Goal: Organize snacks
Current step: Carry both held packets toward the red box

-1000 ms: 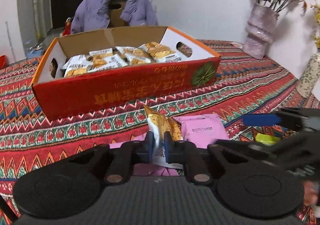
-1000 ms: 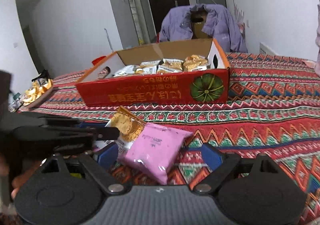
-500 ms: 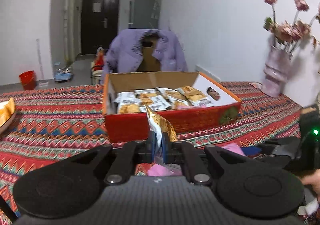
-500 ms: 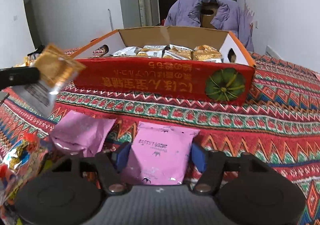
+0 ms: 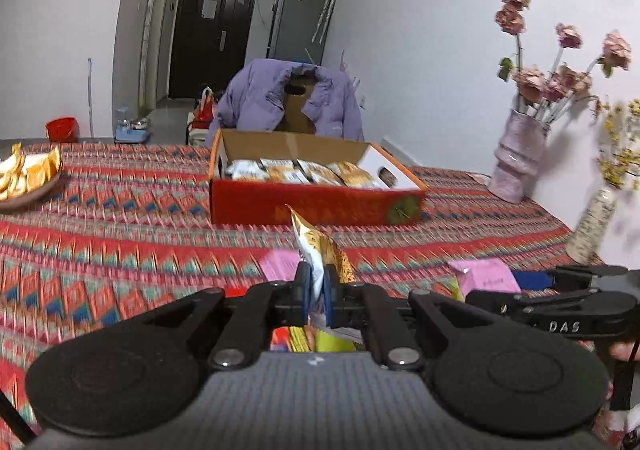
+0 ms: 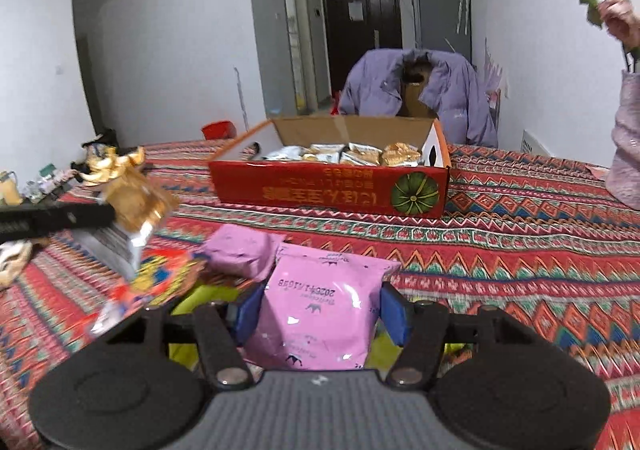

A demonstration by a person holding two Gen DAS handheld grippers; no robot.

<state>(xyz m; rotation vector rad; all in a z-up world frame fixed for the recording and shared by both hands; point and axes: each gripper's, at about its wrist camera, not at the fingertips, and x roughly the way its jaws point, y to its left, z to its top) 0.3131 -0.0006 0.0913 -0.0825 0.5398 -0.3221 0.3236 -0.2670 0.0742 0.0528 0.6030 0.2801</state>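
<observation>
Patterned cloth (image 6: 520, 242) ahead: your left gripper (image 5: 316, 286) pinches the gold packet (image 5: 320, 250), right gripper (image 6: 320, 310) clamps the pink packet (image 6: 320, 306); carry both level to the box (image 6: 332, 189) at frame centre.

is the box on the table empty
No, the red box holds a row of wrapped snack packets along its far side.

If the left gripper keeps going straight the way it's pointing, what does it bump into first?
Probably the near red wall of the snack box. The left gripper, with its jaws shut on a gold packet, points across bare tablecloth toward it, though depth is hard to judge.
</observation>
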